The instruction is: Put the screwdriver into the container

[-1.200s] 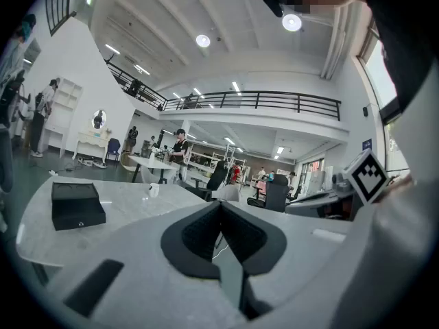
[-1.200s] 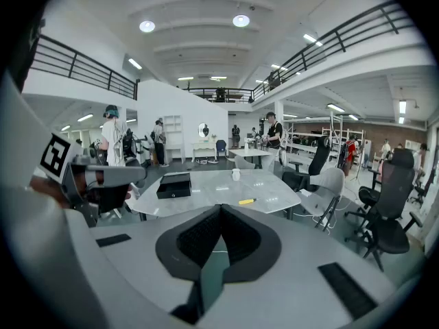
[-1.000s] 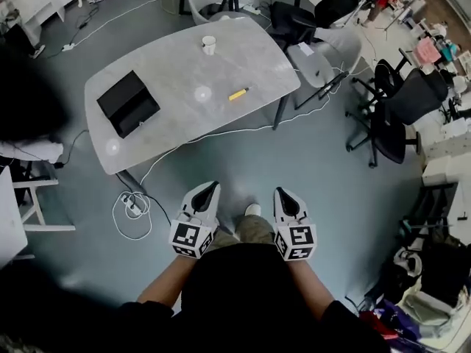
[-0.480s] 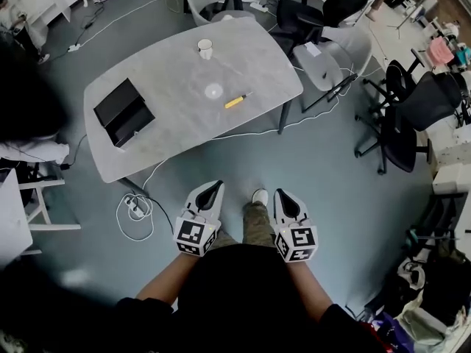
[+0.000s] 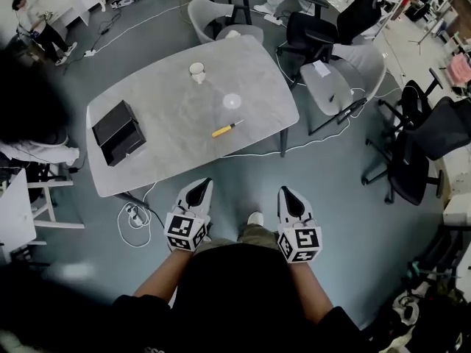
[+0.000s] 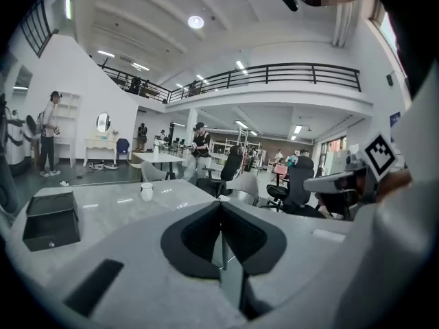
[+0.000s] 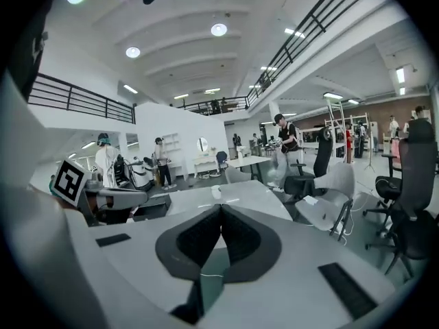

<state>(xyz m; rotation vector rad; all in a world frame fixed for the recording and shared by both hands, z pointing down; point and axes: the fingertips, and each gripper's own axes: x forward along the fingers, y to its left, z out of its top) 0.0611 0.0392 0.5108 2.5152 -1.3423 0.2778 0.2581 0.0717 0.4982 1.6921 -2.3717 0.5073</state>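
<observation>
The left gripper (image 5: 202,186) and right gripper (image 5: 286,194) are both pressed together, empty. Best to step closer, open one over the screwdriver (image 5: 224,129), and pinch it crosswise.

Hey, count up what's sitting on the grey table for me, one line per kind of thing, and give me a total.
Screwdriver: 1
Black container: 1
White cup: 1
Total: 3
</observation>
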